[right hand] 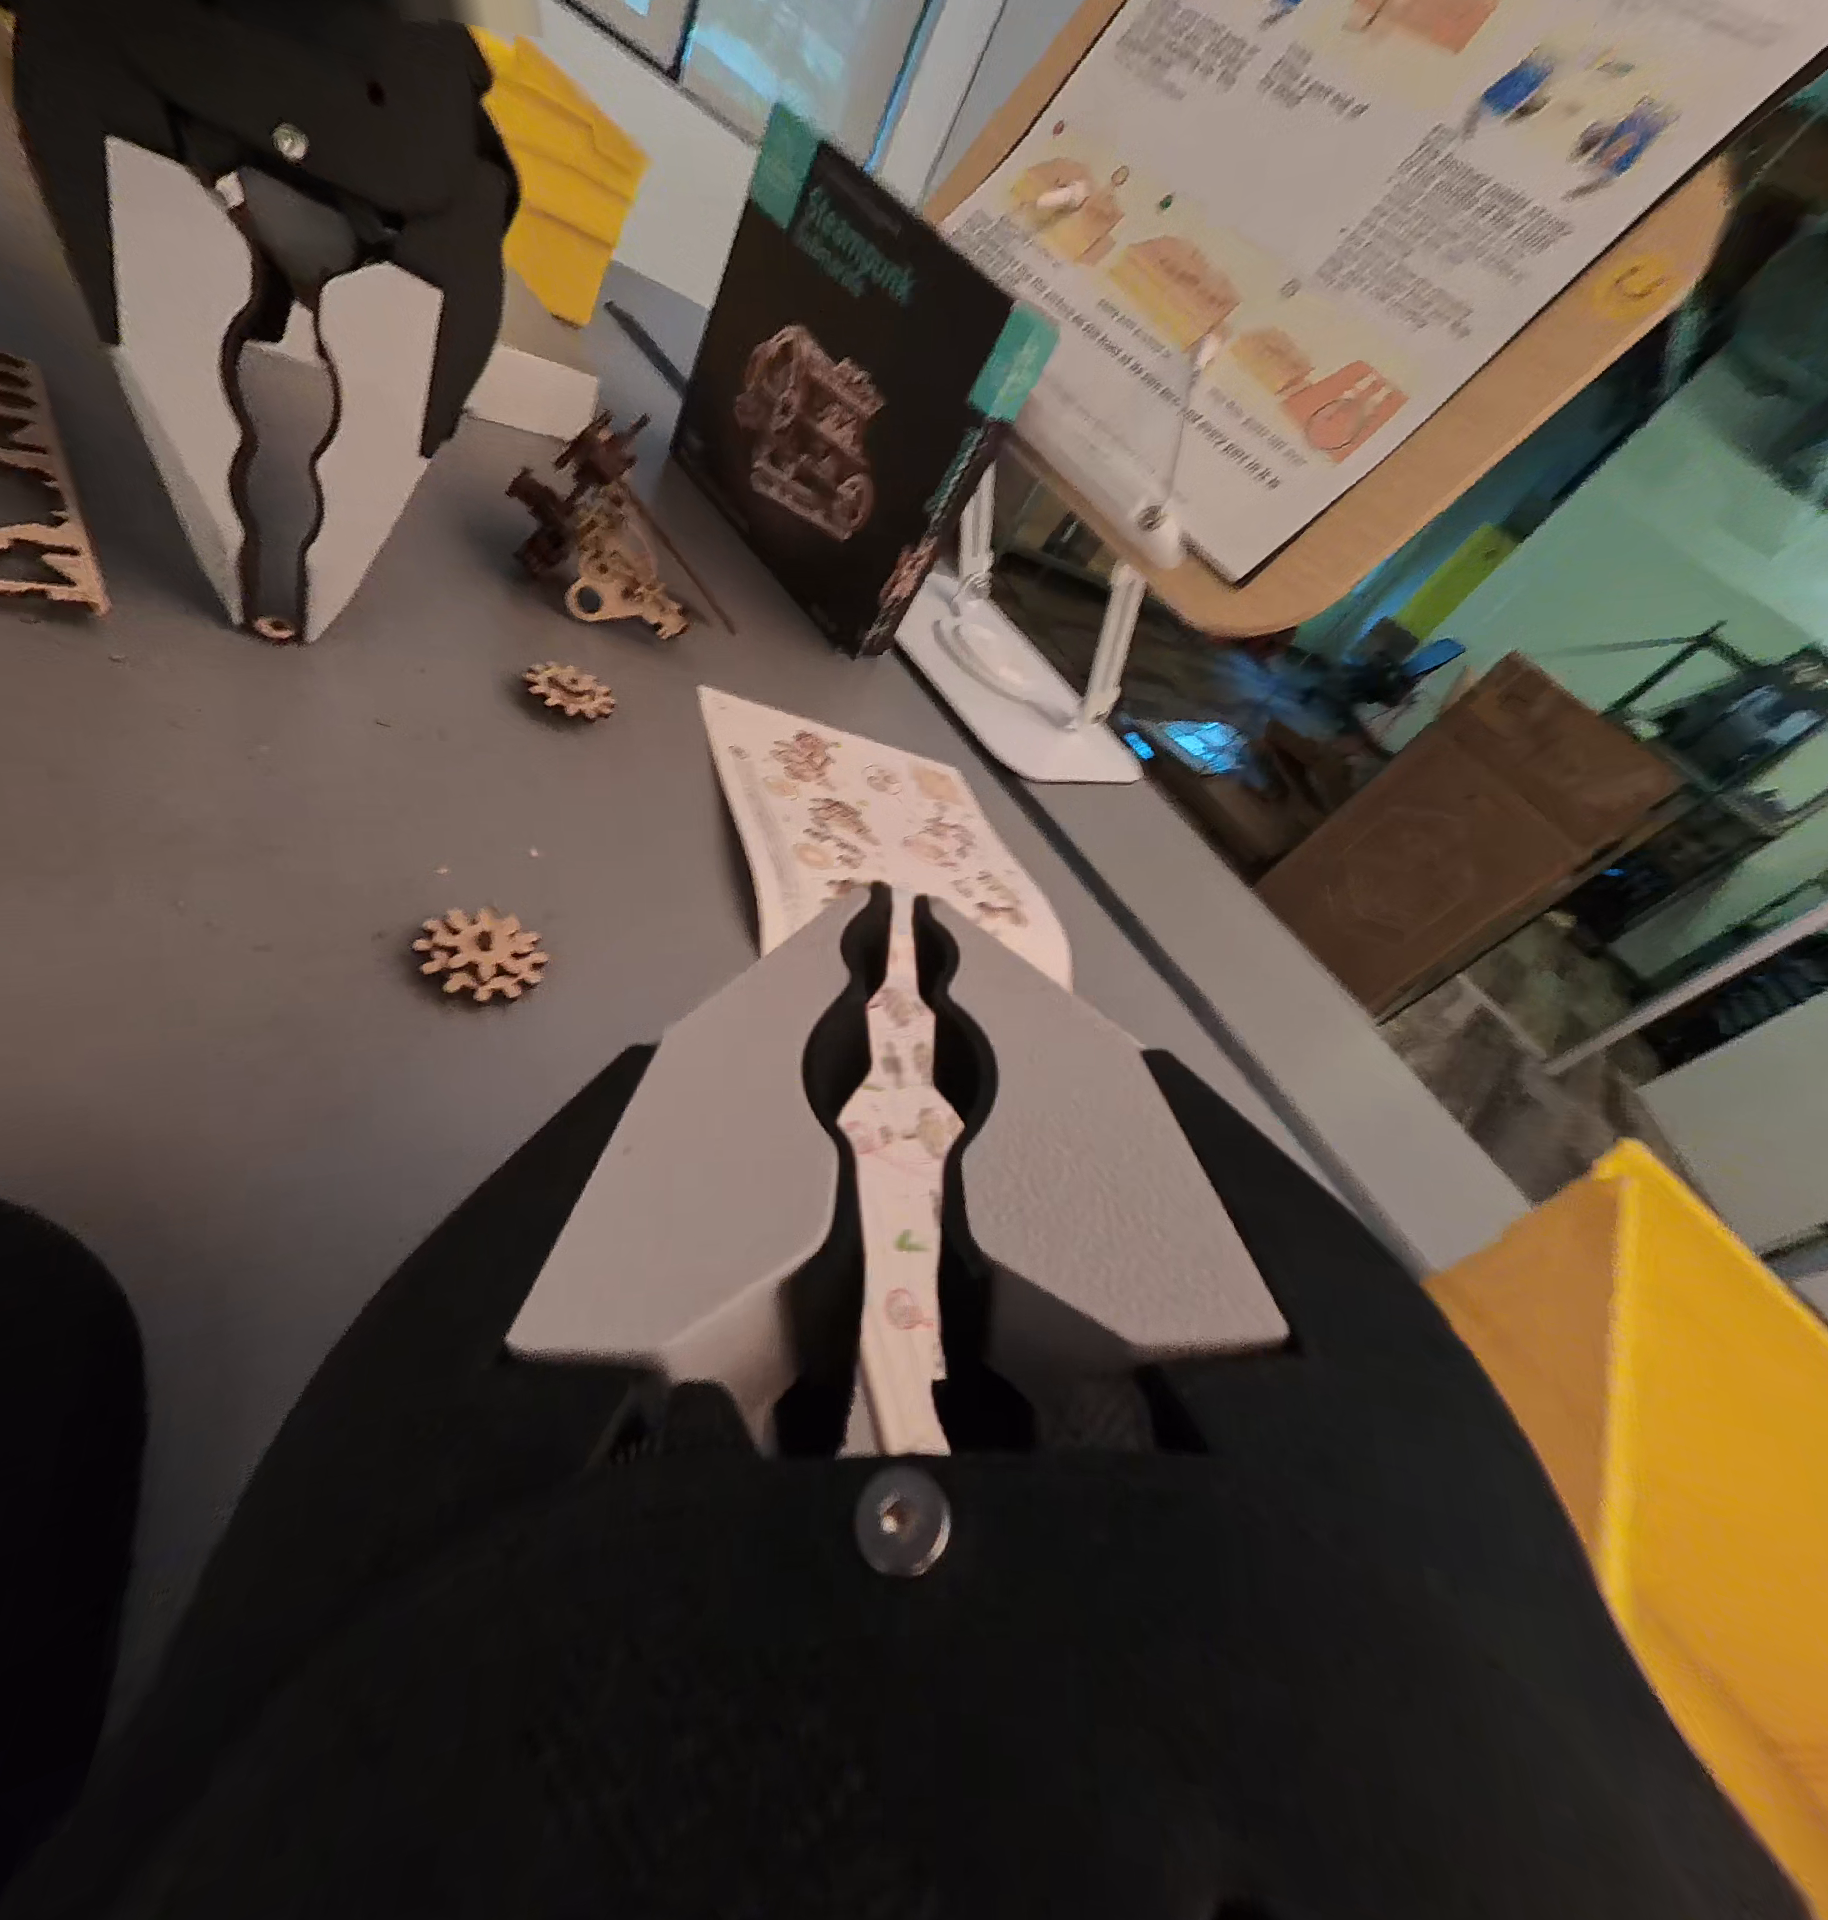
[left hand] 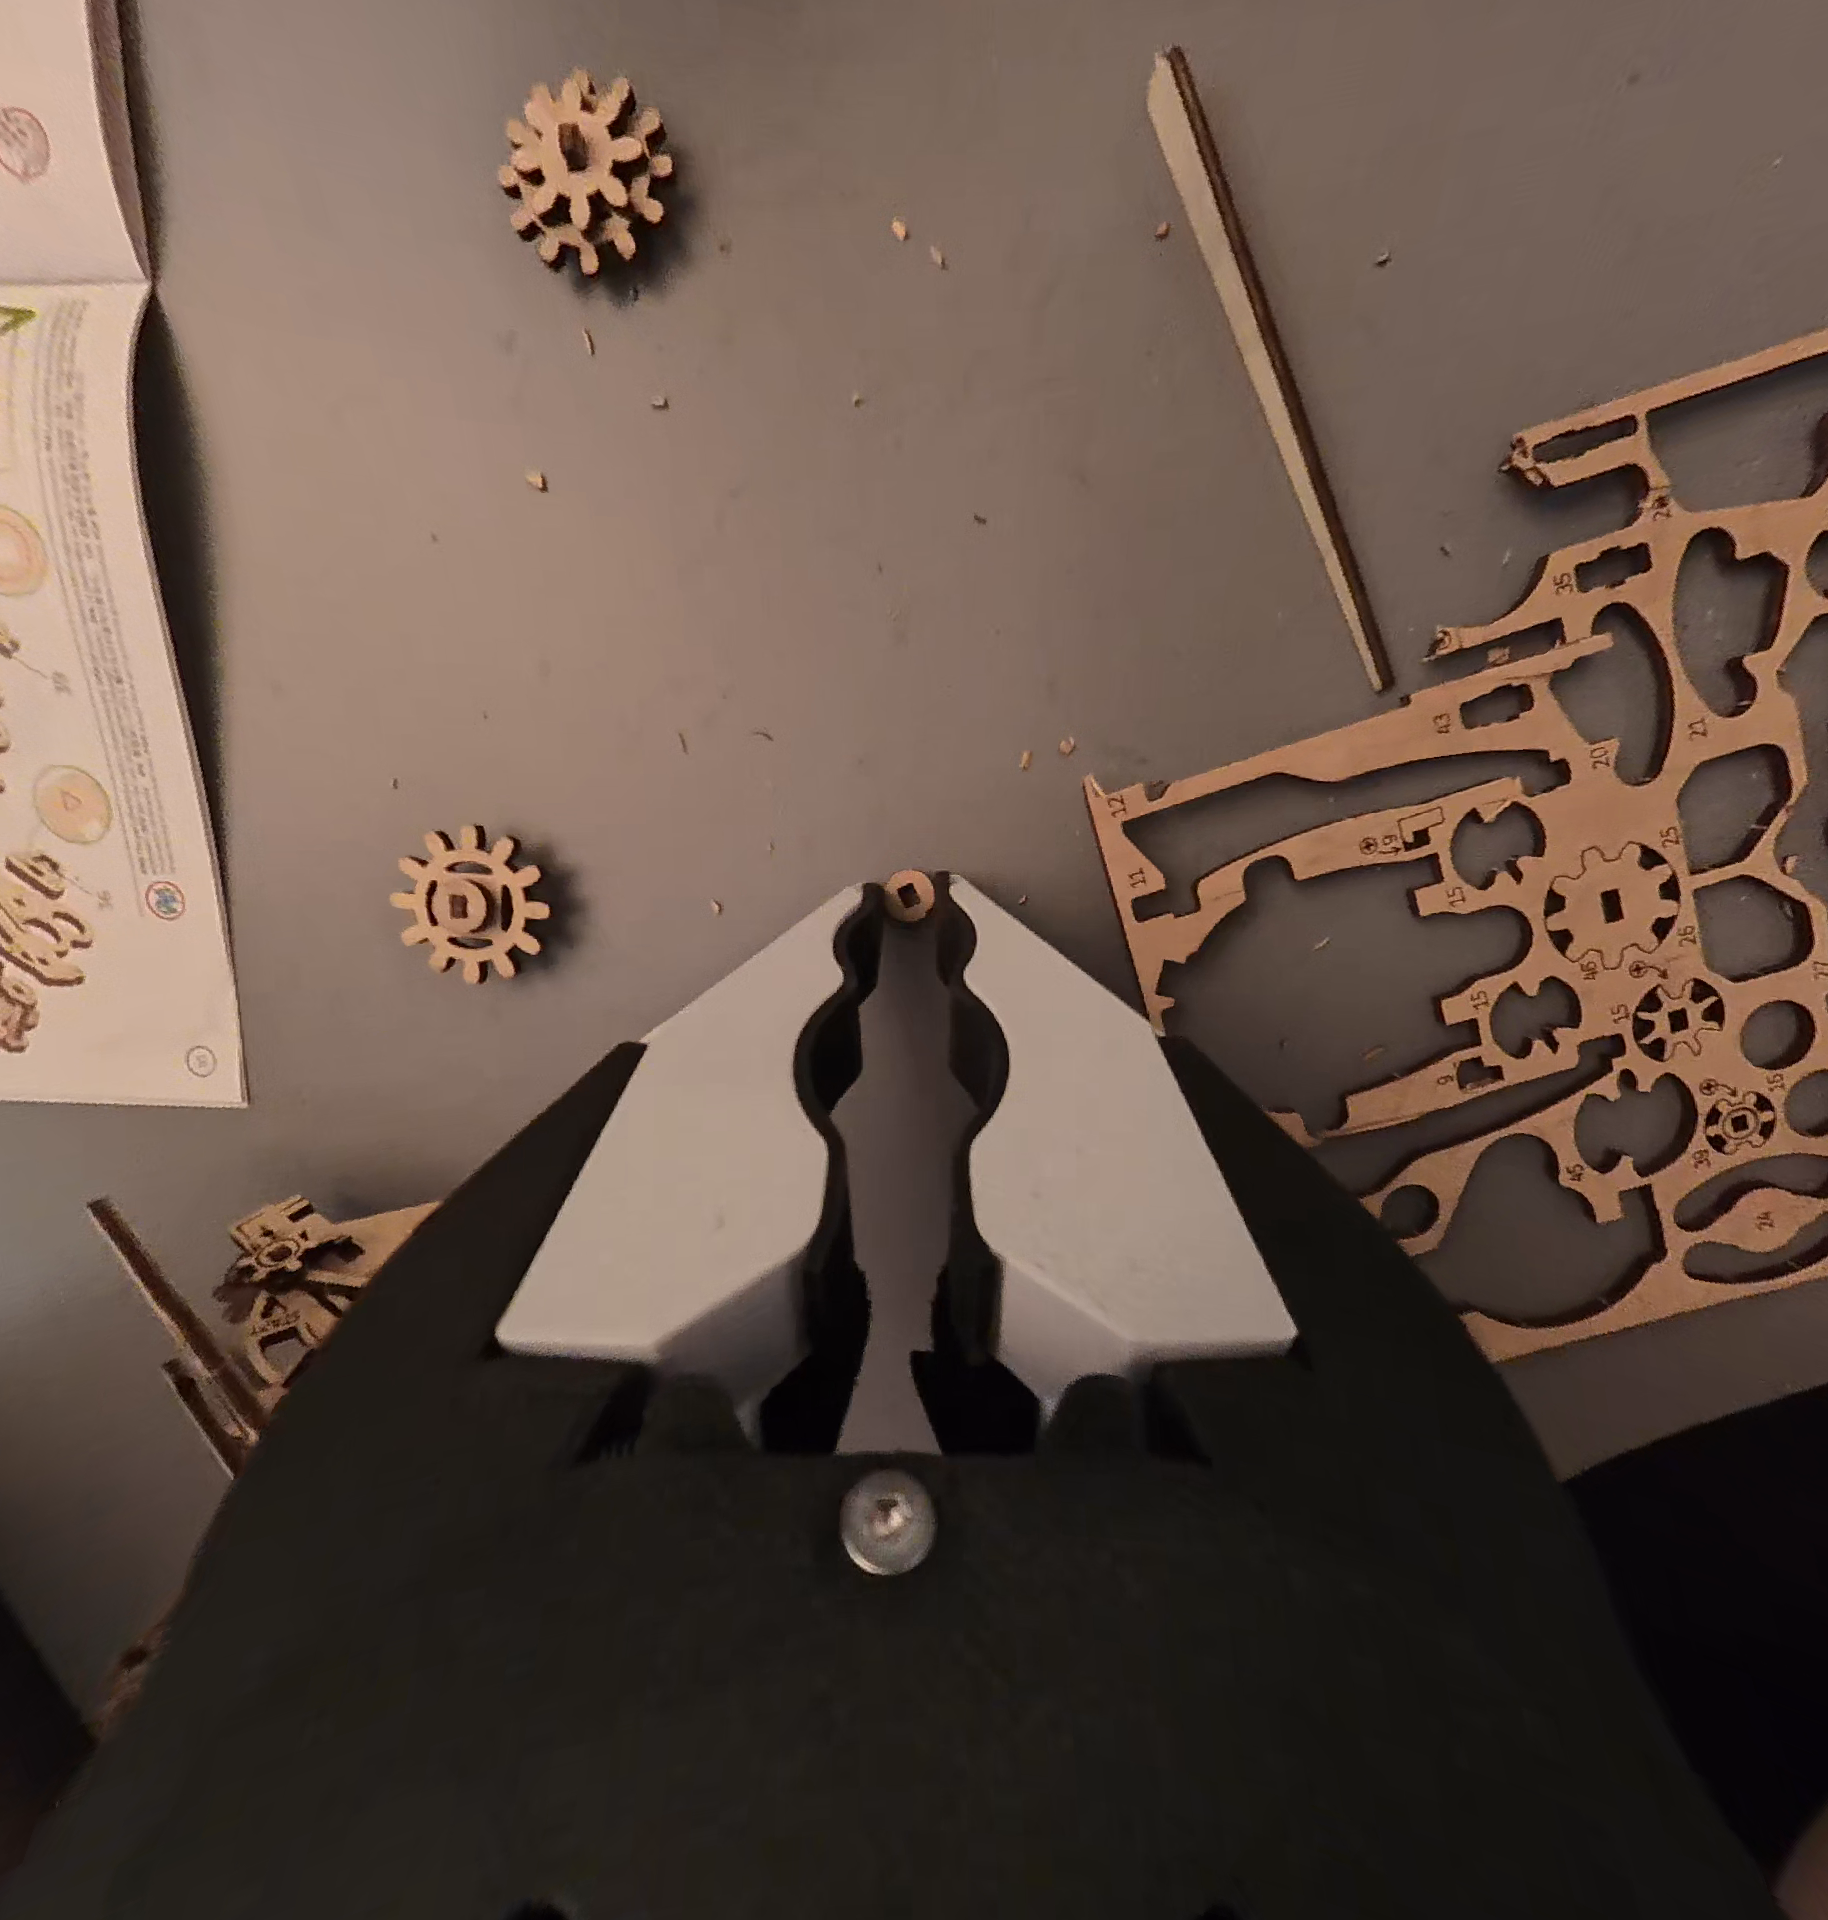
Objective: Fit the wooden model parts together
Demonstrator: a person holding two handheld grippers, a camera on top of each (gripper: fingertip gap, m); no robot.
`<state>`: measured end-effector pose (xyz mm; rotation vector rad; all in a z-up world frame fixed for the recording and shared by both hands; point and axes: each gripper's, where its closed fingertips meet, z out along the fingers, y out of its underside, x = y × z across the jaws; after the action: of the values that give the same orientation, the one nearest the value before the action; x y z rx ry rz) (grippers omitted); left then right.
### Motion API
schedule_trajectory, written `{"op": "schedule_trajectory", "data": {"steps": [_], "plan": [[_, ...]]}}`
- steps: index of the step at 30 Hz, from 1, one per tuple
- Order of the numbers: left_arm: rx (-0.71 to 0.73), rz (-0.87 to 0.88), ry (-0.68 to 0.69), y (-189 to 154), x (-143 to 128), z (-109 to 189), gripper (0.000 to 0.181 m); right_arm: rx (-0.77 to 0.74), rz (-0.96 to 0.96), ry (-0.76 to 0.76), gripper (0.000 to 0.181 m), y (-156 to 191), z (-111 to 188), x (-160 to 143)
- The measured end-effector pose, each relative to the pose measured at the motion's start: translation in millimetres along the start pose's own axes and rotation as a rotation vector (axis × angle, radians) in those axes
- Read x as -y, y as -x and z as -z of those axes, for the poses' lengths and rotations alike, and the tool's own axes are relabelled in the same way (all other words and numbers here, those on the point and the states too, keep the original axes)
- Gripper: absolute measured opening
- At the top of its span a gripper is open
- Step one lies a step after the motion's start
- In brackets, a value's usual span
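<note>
Your left gripper (left hand: 908, 896) pinches a small round wooden ring (left hand: 908, 894) above the grey bench (left hand: 785, 582); your right gripper (right hand: 894, 902) is nearly closed, holding nothing, over the paper booklet (right hand: 868, 831).

parts sheet (left hand: 1575, 997) cropped right, poster (right hand: 1336, 260) blurred

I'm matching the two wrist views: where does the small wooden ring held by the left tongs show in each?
Left wrist view: small wooden ring pinched at the tips of the left tongs, centre.
Right wrist view: far left, at the table, ring.
Shared landmark: slotted gear.
</note>
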<state>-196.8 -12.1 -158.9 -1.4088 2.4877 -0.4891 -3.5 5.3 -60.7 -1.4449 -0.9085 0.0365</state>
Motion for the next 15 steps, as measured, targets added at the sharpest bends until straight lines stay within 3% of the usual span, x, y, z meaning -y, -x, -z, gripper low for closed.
{"op": "schedule_trajectory", "data": {"steps": [3, 6, 13, 15], "plan": [[0.007, 0.003, -0.019, 3, 2, 1, 0.008, -0.146, 0.000, -0.055, 0.001, -27, 15, 14], [0.041, 0.017, -0.114, 11, 22, 8, 0.008, -0.244, -0.060, -0.131, 0.001, -49, 31, 29], [0.174, 0.024, -0.300, 32, 92, 4, 0.008, -0.281, -0.103, -0.125, 0.001, -60, 39, 31], [0.190, -0.026, -0.266, 34, 101, -7, 0.008, -0.267, -0.100, -0.118, 0.001, -57, 37, 31]]}}
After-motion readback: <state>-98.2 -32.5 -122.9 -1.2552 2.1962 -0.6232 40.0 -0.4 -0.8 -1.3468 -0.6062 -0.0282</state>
